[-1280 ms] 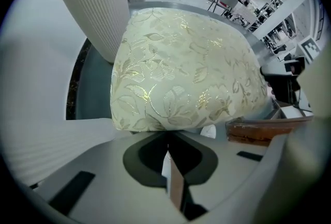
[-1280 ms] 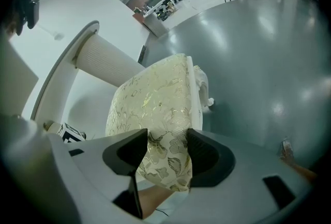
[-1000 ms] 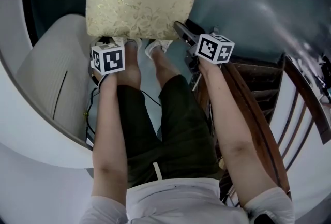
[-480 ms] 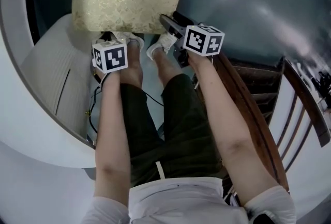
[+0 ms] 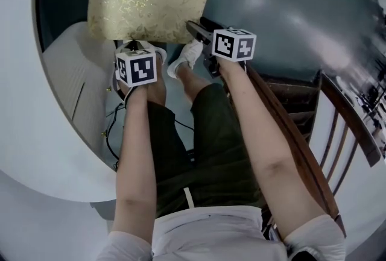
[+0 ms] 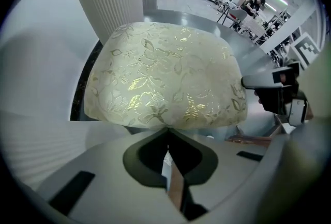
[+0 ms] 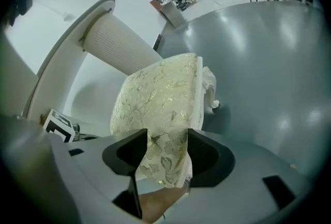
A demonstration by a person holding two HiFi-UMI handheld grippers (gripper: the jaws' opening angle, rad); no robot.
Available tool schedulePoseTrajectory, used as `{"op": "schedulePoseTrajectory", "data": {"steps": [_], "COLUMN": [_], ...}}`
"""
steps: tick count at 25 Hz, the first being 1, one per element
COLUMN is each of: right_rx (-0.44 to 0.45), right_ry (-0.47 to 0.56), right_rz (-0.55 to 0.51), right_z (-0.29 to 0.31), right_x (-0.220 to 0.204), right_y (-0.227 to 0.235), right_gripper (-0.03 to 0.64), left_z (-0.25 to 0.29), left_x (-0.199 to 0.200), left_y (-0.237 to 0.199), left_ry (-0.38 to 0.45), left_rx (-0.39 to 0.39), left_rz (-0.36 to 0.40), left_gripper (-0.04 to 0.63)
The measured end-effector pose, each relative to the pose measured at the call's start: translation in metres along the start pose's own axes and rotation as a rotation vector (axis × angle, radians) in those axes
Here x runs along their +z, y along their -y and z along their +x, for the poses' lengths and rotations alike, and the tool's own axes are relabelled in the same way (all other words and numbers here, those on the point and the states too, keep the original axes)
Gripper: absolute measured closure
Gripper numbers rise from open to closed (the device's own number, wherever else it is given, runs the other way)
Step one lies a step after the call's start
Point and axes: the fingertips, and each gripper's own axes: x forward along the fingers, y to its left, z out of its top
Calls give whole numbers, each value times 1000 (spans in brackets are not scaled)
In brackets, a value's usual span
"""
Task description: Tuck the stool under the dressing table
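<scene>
The stool (image 5: 148, 3) has a cream cushion with gold leaf pattern and stands on the grey floor at the top of the head view. My right gripper (image 5: 195, 29) is shut on the cushion's near right corner (image 7: 164, 158), whose fabric fills the gap between the jaws. My left gripper (image 5: 136, 67) points straight down just short of the cushion's near edge, and its marker cube hides its jaws. In the left gripper view that gripper (image 6: 166, 137) is shut and holds nothing, with the stool (image 6: 165, 78) right ahead. The white dressing table (image 5: 24, 103) curves along the left.
The table's ribbed white pedestal (image 5: 69, 82) stands left of the stool, and it is the ribbed column (image 7: 121, 47) in the right gripper view. A wooden chair (image 5: 313, 145) stands at the right. Black cables (image 5: 114, 133) lie on the floor by the person's white shoes (image 5: 188, 53).
The stool has shifted left towards the table with my right gripper on its corner. My left gripper has drifted a little right along the cushion's near edge.
</scene>
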Motion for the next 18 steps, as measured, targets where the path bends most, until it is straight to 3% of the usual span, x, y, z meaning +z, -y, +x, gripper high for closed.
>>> {"op": "schedulePoseTrajectory", "data": {"steps": [4,8,11,18], "right_rx": [-26,-24,-11,60], "right_ry": [16,31,27,-30], "right_rz": [-41,-15,13,65], "right_z": [-2,6,8,16], "right_x": [22,33,32,29], "right_y": [1,13,20,30], "right_gripper": [373,344,288,238], "left_z": [-4,7,13,17], "left_x": [2,-5,-13,-16], "left_y": [2,2,0,2], "left_ry": [-3,-24,-44,-73], "left_rx": [-8,-15,-21,-43], "left_rz": [-1,-5,-4,-14], "left_gripper": [591,591,591,591]}}
